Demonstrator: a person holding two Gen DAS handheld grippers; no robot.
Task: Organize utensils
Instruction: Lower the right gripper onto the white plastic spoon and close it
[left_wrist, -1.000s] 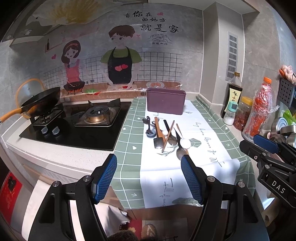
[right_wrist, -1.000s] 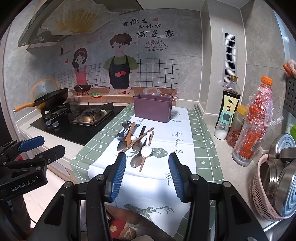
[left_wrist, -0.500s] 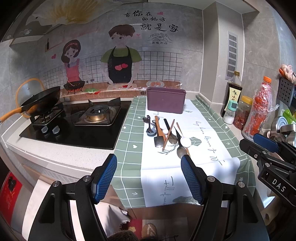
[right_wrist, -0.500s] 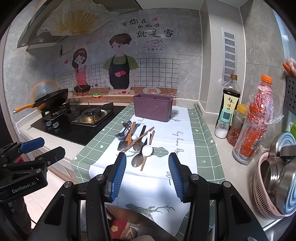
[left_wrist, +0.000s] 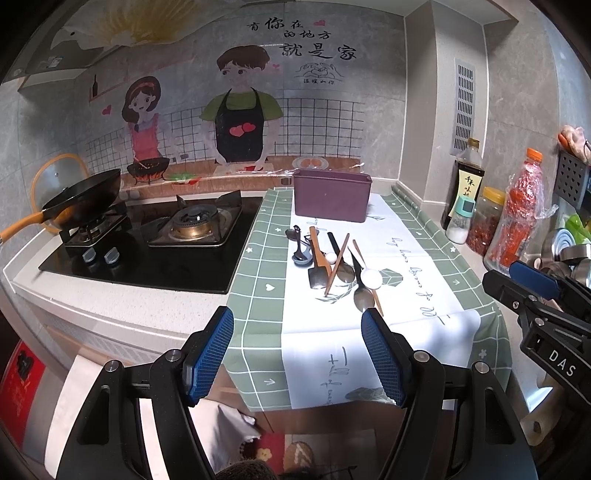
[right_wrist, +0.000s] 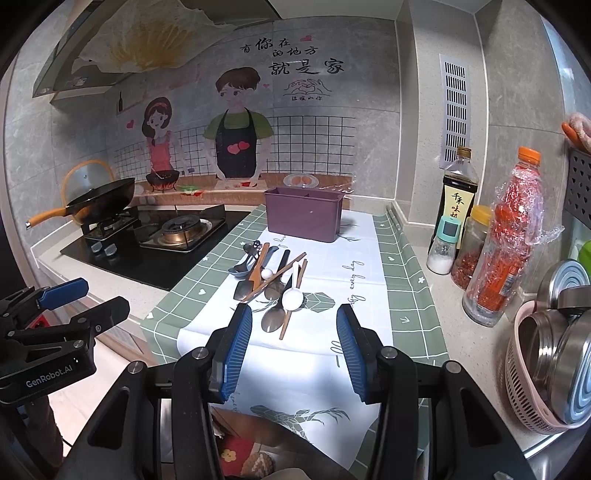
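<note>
A pile of utensils (left_wrist: 332, 264) lies on the green-and-white cloth: metal spoons, a white spoon (left_wrist: 371, 277), chopsticks and a wood-handled spatula. It also shows in the right wrist view (right_wrist: 275, 282). A purple holder box (left_wrist: 331, 199) stands behind the pile, also seen in the right wrist view (right_wrist: 303, 214). My left gripper (left_wrist: 297, 350) is open and empty, off the counter's front edge. My right gripper (right_wrist: 294, 345) is open and empty, over the cloth's front part, short of the pile.
A gas stove (left_wrist: 192, 225) and a black wok (left_wrist: 83, 199) are at the left. A soy sauce bottle (right_wrist: 458, 195), a salt shaker (right_wrist: 443, 245), a jar and a red bottle (right_wrist: 506, 240) stand at the right. A pink basket (right_wrist: 532, 373) holds steel bowls.
The right gripper has eased slightly forward toward the utensils. The left gripper has barely moved.
</note>
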